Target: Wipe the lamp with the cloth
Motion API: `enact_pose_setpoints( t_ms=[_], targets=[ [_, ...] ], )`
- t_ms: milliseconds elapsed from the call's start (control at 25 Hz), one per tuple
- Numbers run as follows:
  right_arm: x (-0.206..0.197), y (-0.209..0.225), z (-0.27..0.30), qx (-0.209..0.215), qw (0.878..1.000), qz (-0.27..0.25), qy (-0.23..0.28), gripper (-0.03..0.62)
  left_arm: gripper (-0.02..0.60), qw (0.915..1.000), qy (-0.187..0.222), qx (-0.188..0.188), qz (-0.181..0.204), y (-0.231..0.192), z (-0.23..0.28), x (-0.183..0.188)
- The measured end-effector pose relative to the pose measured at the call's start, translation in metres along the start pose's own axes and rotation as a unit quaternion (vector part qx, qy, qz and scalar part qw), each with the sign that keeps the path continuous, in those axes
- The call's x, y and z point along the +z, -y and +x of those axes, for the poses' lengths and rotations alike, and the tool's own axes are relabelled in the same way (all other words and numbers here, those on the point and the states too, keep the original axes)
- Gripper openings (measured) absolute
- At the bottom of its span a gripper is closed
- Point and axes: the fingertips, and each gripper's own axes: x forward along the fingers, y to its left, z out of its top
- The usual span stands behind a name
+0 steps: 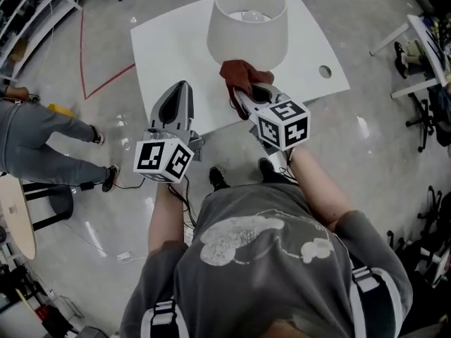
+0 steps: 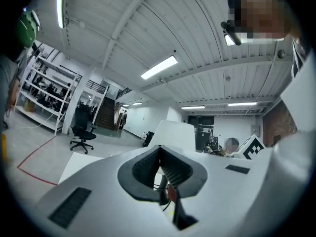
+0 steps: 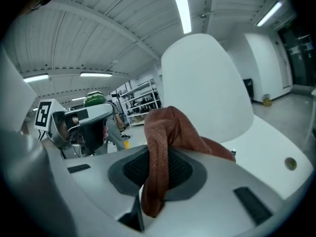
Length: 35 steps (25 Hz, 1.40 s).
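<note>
In the middle of the frame the right tongs (image 1: 248,90) clamp the soft, limp cloth (image 1: 238,71), which touches the lower rim of the lamp (image 1: 250,20) on the tabletop (image 1: 169,48). Lower left, the left tongs (image 1: 180,89) are closed on nothing. The shade looks light and easily tipped, so press gently.

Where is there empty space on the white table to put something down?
The white table has a wide bare patch between the white lampshade and its left edge, and another between the shade and the small round hole on the right. It is crowded at the front, where the right gripper holds the reddish-brown cloth by the shade.
</note>
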Motion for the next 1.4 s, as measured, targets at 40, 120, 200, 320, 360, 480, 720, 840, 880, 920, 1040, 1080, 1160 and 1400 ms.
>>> enact_pose_setpoints(
  t_ms=[40, 120, 200, 320, 360, 480, 720, 840, 880, 920, 1040, 1080, 1160, 1400],
  targets=[
    [-0.004, -0.003, 0.003, -0.009, 1.0, 0.004, -0.002, 0.058, 0.007, 1.0, 0.0, -0.005, 0.0, -0.006, -0.003, 0.002],
    [-0.006, -0.009, 0.003, -0.028, 1.0, 0.007, -0.002, 0.058, 0.006, 0.9999, 0.002, -0.017, 0.001, -0.016, -0.005, 0.006],
    [0.002, -0.014, 0.0, -0.046, 0.999, 0.007, 0.011, 0.058, 0.006, 0.9995, 0.003, -0.032, -0.002, -0.023, -0.004, 0.009],
    [0.028, -0.028, -0.008, -0.062, 0.997, 0.007, 0.047, 0.058, 0.007, 0.9986, 0.003, -0.052, -0.002, -0.031, -0.006, 0.015],
    [0.039, -0.033, -0.011, -0.065, 0.996, 0.005, 0.061, 0.058, 0.006, 0.9983, 0.004, -0.058, -0.001, -0.034, -0.007, 0.017],
    [0.075, -0.048, -0.018, -0.072, 0.992, -0.008, 0.102, 0.058, 0.007, 0.9974, 0.009, -0.071, 0.002, -0.041, -0.012, 0.027],
    [0.144, -0.043, -0.028, -0.101, 0.98, -0.027, 0.167, 0.058, 0.006, 0.9968, 0.006, -0.079, -0.006, -0.05, -0.02, 0.035],
    [0.147, -0.025, -0.025, -0.123, 0.978, -0.012, 0.165, 0.058, 0.006, 0.9967, -0.005, -0.08, -0.008, -0.051, -0.02, 0.031],
    [0.144, -0.022, -0.023, -0.126, 0.979, -0.008, 0.161, 0.058, 0.006, 0.9967, -0.007, -0.08, -0.007, -0.052, -0.019, 0.03],
    [0.14, -0.02, -0.02, -0.125, 0.98, -0.006, 0.156, 0.058, 0.006, 0.9968, -0.008, -0.079, -0.005, -0.053, -0.017, 0.029],
    [0.13, -0.016, -0.014, -0.112, 0.983, -0.001, 0.144, 0.058, 0.006, 0.9976, -0.007, -0.069, 0.002, -0.055, -0.001, 0.031],
    [0.127, -0.014, -0.013, -0.108, 0.984, 0.003, 0.14, 0.058, 0.006, 0.9979, -0.008, -0.064, 0.002, -0.055, 0.006, 0.031],
    [0.114, -0.01, -0.011, -0.092, 0.988, 0.01, 0.125, 0.058, 0.007, 0.9986, -0.011, -0.052, -0.003, -0.054, 0.018, 0.03],
    [0.076, -0.008, 0.009, -0.048, 0.996, 0.023, 0.077, 0.058, 0.006, 0.9995, -0.022, -0.023, 0.005, -0.065, 0.048, 0.027]
  ],
)
